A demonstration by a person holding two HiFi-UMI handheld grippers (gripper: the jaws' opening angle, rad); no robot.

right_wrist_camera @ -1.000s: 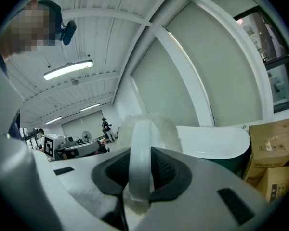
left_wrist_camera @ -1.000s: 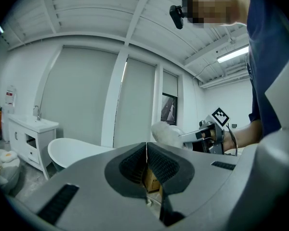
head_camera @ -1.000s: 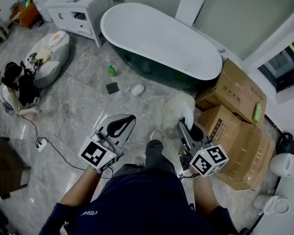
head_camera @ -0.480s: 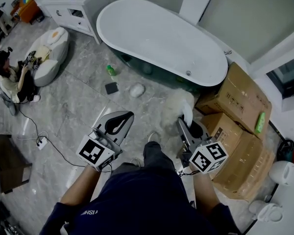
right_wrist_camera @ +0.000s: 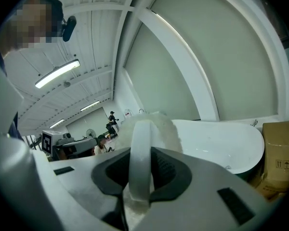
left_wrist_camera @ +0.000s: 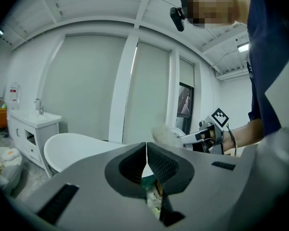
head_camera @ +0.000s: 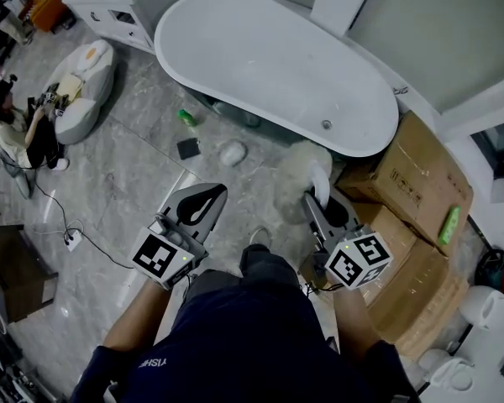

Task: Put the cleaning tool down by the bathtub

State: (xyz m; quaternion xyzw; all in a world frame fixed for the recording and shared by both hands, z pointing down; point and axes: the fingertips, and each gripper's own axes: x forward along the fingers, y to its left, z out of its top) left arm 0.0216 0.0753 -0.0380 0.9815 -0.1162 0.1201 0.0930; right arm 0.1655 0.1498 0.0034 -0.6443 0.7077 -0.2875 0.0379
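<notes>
My right gripper (head_camera: 319, 201) is shut on the white handle (right_wrist_camera: 139, 160) of the cleaning tool, a brush with a fluffy white head (head_camera: 305, 162). The head hangs above the floor just in front of the bathtub (head_camera: 269, 57), a white oval tub with a dark green outside. In the right gripper view the handle stands upright between the pads, with the fluffy head (right_wrist_camera: 159, 128) beyond them and the bathtub (right_wrist_camera: 221, 138) behind. My left gripper (head_camera: 203, 198) is shut on nothing, held over the floor to the left. Its view shows the jaws (left_wrist_camera: 146, 159) closed and the right gripper (left_wrist_camera: 202, 136) opposite.
Stacked cardboard boxes (head_camera: 420, 183) stand right of the tub, a green bottle (head_camera: 448, 225) on one. On the floor by the tub lie a green bottle (head_camera: 187, 117), a dark pad (head_camera: 189, 148) and a white lump (head_camera: 233, 153). A person (head_camera: 21, 133) sits at far left beside a cushion (head_camera: 80, 91).
The view has moved closer to the bathtub, which now fills more of the frame. Both grippers keep their pose, and the right one still holds the tool.
</notes>
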